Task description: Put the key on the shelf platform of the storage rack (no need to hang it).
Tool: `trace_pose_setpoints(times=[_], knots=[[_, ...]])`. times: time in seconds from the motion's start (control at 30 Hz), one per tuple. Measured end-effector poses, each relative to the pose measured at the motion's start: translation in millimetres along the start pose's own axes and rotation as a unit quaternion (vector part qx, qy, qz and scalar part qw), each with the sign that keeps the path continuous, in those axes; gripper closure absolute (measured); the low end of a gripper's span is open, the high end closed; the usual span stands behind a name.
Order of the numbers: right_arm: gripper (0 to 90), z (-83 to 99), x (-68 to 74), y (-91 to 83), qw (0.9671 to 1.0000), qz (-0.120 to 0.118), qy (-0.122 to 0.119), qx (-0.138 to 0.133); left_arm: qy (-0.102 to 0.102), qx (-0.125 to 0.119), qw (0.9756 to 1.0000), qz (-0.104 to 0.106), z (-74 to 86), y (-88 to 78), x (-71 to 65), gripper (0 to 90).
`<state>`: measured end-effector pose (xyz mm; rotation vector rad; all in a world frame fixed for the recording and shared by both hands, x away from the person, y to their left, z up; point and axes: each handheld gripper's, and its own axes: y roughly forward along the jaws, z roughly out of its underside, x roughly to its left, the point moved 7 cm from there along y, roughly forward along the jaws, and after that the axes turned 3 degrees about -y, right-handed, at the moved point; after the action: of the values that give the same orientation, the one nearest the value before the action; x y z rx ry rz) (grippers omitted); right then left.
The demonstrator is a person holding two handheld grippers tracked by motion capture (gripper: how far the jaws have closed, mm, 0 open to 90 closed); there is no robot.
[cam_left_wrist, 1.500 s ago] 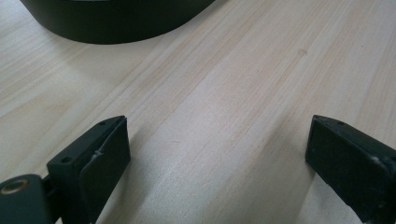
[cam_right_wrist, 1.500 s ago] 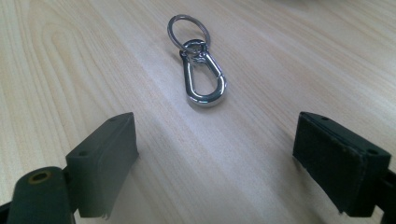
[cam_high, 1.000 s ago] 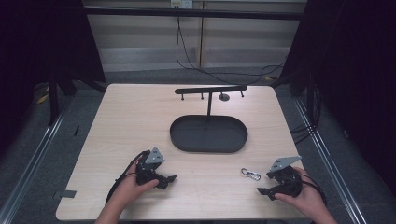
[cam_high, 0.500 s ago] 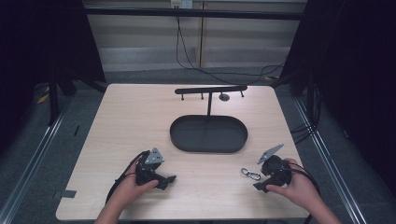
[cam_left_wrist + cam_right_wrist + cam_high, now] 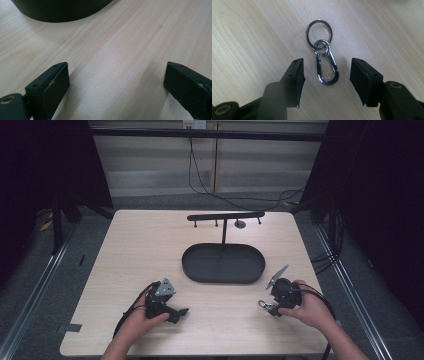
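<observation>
Right gripper (image 5: 273,307) tilts down at table's (image 5: 130,245) 4 o'clock, jaws apart, straddling keyring clip (image 5: 325,63) without touching it; clip lies flat, its ring at 12 o'clock in the right gripper view. Left gripper (image 5: 176,312) rests at 7 o'clock, jaws wide over bare wood. Black tray (image 5: 223,264) with hook stand (image 5: 224,217) at centre.

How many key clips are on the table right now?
1. The key clip with its ring lies flat on the table, between the open jaws of the right gripper, near the table's front right. More could be hidden under the hands.
</observation>
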<state>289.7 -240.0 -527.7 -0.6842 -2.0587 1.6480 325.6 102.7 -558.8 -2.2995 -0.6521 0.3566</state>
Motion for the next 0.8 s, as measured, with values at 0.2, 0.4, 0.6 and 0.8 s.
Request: trace_pose_setpoints(times=[0.2, 0.4, 0.6, 0.8], knots=[[50.1, -1.9, 1.4, 7.9, 0.9995, 0.000, -0.020, 0.025, -0.001, 0.000, 1.0000, 0.000, 0.0, 0.0, -0.1, 6.3], [68.1, -2.6, -0.1, 8.8, 0.9993, -0.013, -0.010, 0.035, -0.001, -0.001, 1.0000, 0.001, 0.1, 0.0, -0.3, 6.3], [68.6, -3.6, 0.5, 8.4, 0.9988, -0.014, -0.002, 0.048, 0.002, 0.000, 1.0000, 0.000, 0.3, -0.4, 0.1, 6.3], [68.7, -5.7, 1.5, 1.2, 0.9984, -0.024, 0.004, 0.050, 0.002, 0.000, 1.0000, 0.000, 0.3, -0.4, 0.0, 6.2]])
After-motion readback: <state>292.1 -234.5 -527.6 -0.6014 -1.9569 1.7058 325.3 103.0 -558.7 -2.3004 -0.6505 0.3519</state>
